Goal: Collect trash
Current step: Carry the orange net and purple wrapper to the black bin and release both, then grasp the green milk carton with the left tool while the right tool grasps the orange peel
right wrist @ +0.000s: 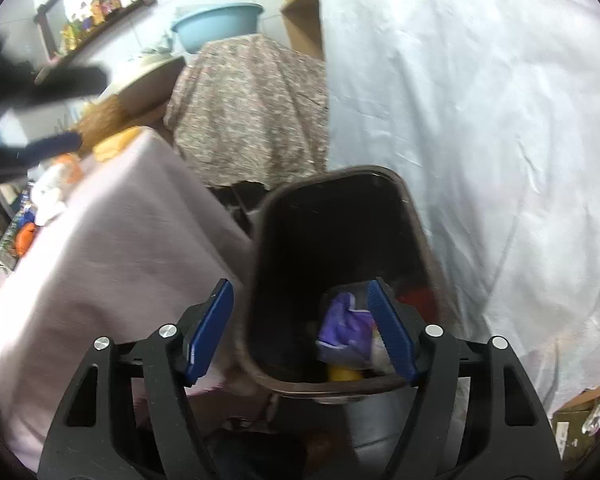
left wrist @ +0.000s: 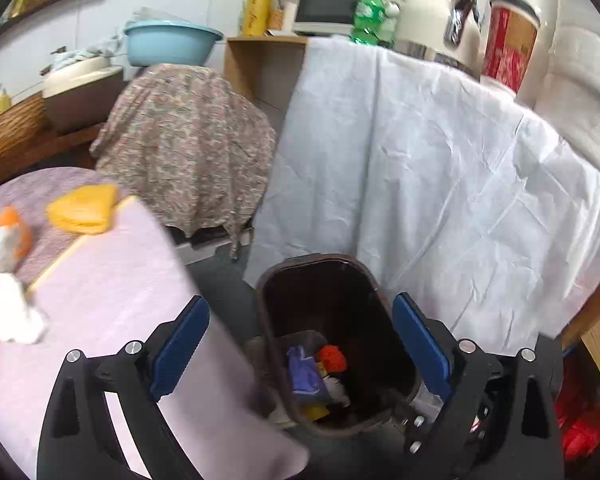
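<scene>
Trash, a purple wrapper [left wrist: 305,376] among red and yellow scraps, lies inside the dark brown plastic bin [left wrist: 300,272]; we hold left gripper [left wrist: 300,344] and right gripper [right wrist: 302,328] wide, empty, above it, likely post-drop.

A pink-clothed table [left wrist: 112,280] carries a yellow cloth [left wrist: 83,209] and crumpled tissues [left wrist: 10,308].
</scene>
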